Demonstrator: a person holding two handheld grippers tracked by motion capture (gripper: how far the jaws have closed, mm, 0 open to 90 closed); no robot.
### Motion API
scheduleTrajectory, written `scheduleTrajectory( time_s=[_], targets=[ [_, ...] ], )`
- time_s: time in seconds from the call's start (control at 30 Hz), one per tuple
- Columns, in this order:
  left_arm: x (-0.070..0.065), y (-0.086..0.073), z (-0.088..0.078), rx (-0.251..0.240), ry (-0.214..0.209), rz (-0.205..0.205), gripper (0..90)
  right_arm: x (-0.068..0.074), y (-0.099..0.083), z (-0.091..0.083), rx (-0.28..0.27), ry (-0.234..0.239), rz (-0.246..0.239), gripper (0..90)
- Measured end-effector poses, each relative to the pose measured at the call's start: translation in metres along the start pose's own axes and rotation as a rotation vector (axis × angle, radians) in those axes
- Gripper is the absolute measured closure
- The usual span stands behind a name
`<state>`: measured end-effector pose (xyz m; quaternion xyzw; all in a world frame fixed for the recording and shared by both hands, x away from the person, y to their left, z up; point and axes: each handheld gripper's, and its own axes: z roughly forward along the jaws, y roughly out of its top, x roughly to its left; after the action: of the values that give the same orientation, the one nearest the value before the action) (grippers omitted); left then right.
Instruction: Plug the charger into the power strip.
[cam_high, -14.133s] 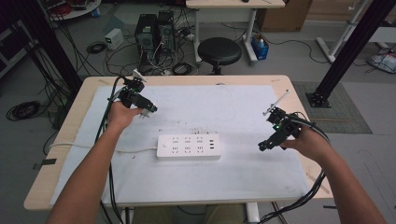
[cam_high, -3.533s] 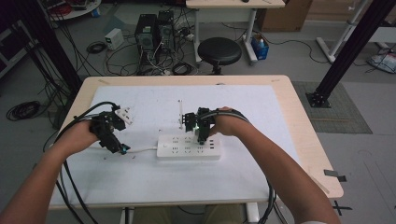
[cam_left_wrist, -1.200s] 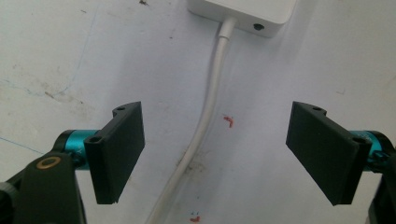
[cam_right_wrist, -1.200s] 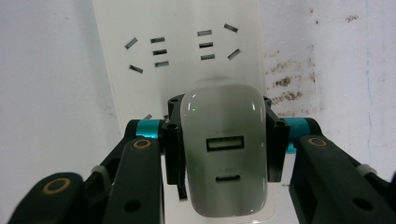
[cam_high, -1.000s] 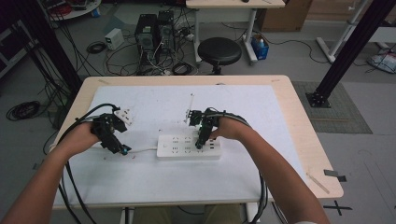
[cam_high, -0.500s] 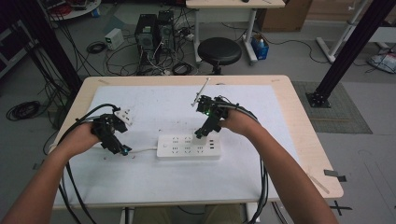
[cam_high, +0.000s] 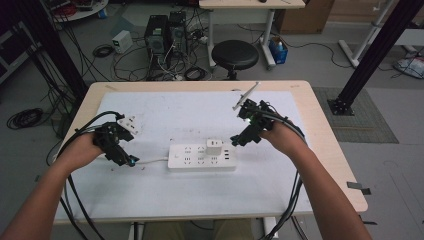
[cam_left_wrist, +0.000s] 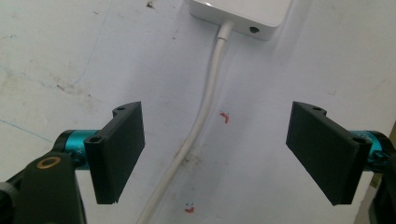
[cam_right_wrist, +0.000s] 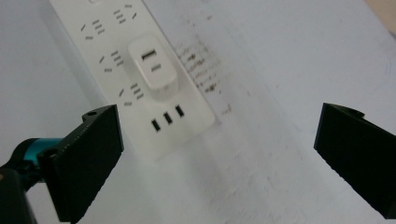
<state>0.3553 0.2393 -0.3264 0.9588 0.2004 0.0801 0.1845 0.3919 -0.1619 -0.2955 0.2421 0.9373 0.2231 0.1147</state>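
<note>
Your right gripper (cam_high: 239, 139) hangs above the worktop (cam_high: 320, 125) just off the 3 o'clock end of the white power strip (cam_high: 202, 157). Its fingers (cam_right_wrist: 88, 154) have just been opening and now stand as wide as they go, with nothing between them and nothing held. In the right gripper view the white USB charger (cam_right_wrist: 152, 68) sits plugged into the strip (cam_right_wrist: 135, 79), upright in a socket beside the row of three USB ports at that end, well clear of both fingers.

From the high view, the charger (cam_high: 214, 147) stands on the strip towards its 3 o'clock end, and the strip lies flat near the middle of the white sheet that covers the worktop.

Your left gripper (cam_high: 122, 159) is low at the 9 o'clock side of the strip. Its fingers (cam_left_wrist: 119, 149) are parted about halfway and straddle the strip's white cable (cam_left_wrist: 205, 102). The cable runs between them along the sheet without either pad touching it, so they grip nothing. The cable enters the strip's end at 12 o'clock in the left gripper view. A white plug (cam_high: 129, 123) lies on the sheet just beyond your left hand (cam_high: 80, 150), at its 12 o'clock.
</note>
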Motion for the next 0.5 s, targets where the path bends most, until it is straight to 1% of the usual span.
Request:
scheduleTrajectory(
  time_s=[0.03, 0.07, 0.1, 0.17, 0.2, 0.23, 0.27, 0.3, 0.33, 0.4, 0.43, 0.5],
  targets=[
    [0.0, 0.0, 0.0, 0.0, 0.0, 0.0, 19.5, 0.0, 0.0, 0.0, 0.0, 0.0, 0.0, 0.7],
    [0.0, 0.0, 0.0, 0.0, 0.0, 0.0, 19.5, 0.0, -0.005, -0.004, 0.002, -0.013, 0.013, 0.7],
    [-0.002, 0.0, -0.003, -0.011, 0.01, -0.015, 19.5, 0.0, -0.015, -0.011, 0.0, -0.028, 0.025, 0.7],
    [-0.003, 0.0, -0.004, -0.018, 0.012, -0.018, 19.5, -0.002, -0.025, -0.017, -0.001, -0.043, 0.038, 0.7],
    [-0.004, -0.001, -0.006, -0.012, 0.016, -0.013, 19.5, -0.003, -0.028, -0.019, 0.001, -0.047, 0.045, 0.7],
    [-0.005, -0.001, -0.005, -0.018, 0.019, -0.021, 19.5, -0.004, -0.034, -0.023, 0.004, -0.057, 0.058, 0.7],
    [-0.004, -0.001, -0.006, -0.008, 0.02, -0.013, 19.4, -0.005, -0.037, -0.025, 0.001, -0.062, 0.054, 0.7],
    [-0.004, -0.002, -0.006, -0.012, 0.022, -0.016, 19.5, -0.006, -0.041, -0.028, -0.002, -0.071, 0.065, 0.7],
    [-0.004, -0.002, -0.007, -0.007, 0.022, -0.015, 19.4, -0.008, -0.045, -0.03, -0.008, -0.076, 0.078, 0.7],
    [-0.004, -0.003, -0.006, -0.021, 0.029, -0.037, 19.4, -0.011, -0.051, -0.033, -0.014, -0.076, 0.1, 0.7],
    [-0.003, -0.003, -0.007, -0.01, 0.032, -0.026, 19.5, -0.012, -0.053, -0.033, -0.013, -0.078, 0.109, 0.7],
    [-0.003, -0.003, -0.007, -0.016, 0.03, -0.031, 19.5, -0.013, -0.057, -0.032, -0.007, -0.076, 0.117, 0.7]
  ],
)
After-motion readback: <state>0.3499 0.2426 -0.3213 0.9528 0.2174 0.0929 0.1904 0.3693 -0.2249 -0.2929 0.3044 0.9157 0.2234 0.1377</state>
